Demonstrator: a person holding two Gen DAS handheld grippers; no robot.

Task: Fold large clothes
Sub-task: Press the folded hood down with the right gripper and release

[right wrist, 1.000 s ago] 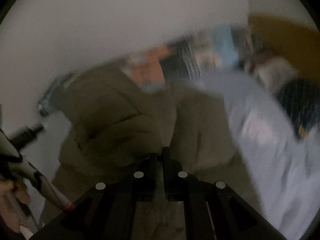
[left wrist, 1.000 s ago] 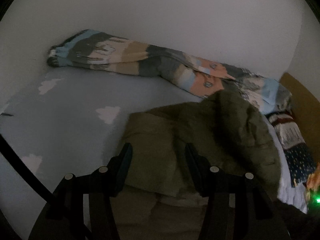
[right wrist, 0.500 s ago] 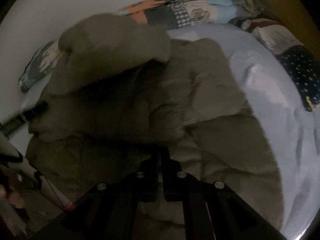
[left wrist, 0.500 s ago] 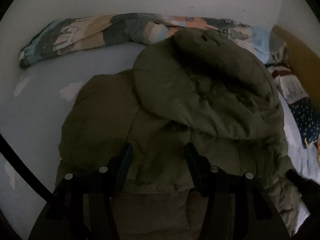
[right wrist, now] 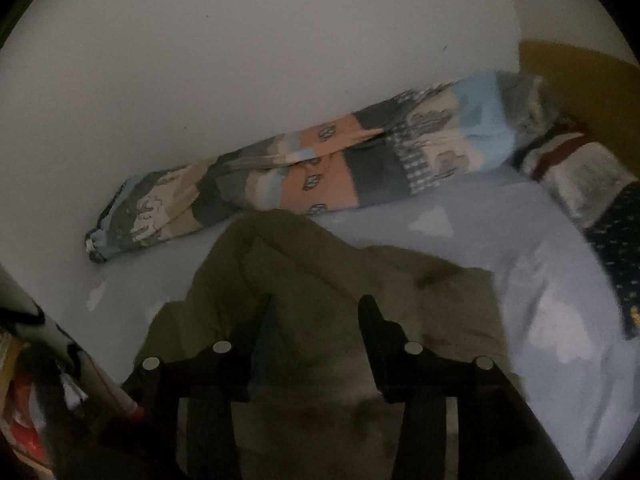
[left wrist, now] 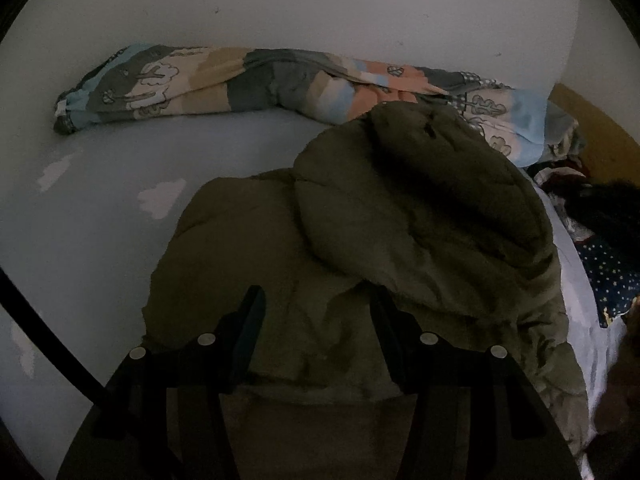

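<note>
Olive puffer jacket (left wrist: pixel 400 220) lies bunched on the bed's pale cloud-print sheet (left wrist: pixel 100 208), one padded part lapped over its body, with the left tongs (left wrist: pixel 316 312) spread above the near hem and pinching nothing. Further right, the right tongs (right wrist: pixel 316 316) are opening over the jacket (right wrist: pixel 320 280) with no cloth between the fingers, so the springy padding may well slide back and undo the fold. Beyond, a rolled patchwork duvet (left wrist: pixel 248 80) runs along a plain white wall (left wrist: pixel 320 8), with dark starred bedding (right wrist: pixel 616 248) at far right.
</note>
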